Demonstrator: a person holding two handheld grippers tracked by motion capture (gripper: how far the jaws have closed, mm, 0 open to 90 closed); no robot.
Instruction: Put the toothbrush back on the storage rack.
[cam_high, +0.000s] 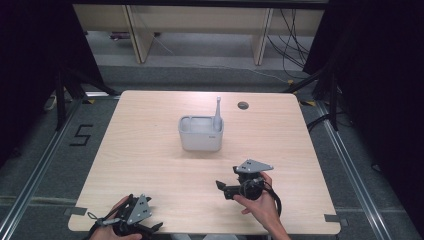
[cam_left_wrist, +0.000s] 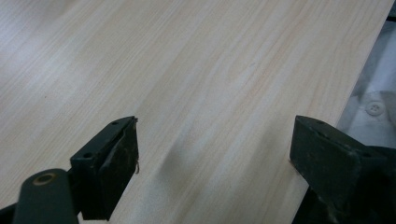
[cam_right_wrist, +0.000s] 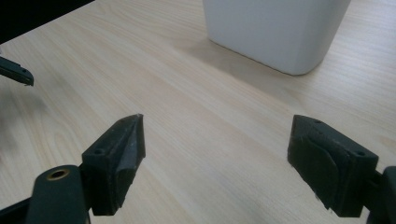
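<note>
A white rectangular container (cam_high: 200, 134) stands at the middle of the light wooden table (cam_high: 150, 150). A grey stick-like utensil (cam_high: 218, 109) rises upright from its back right corner. My right gripper (cam_high: 223, 188) is held in a hand in front of the container, pointing left, apart from it. In the right gripper view its jaws (cam_right_wrist: 217, 127) stand wide open over bare wood, with the container's wall (cam_right_wrist: 275, 32) ahead at the upper right. My left gripper (cam_high: 152, 227) sits at the table's front left edge. It is open (cam_left_wrist: 215, 136) with nothing between its fingers.
A round cable hole (cam_high: 243, 105) lies in the table behind the container. The table's front edge and a white shirt with a button (cam_left_wrist: 373, 109) appear at the right of the left gripper view. Wooden furniture legs and cables sit on the floor beyond.
</note>
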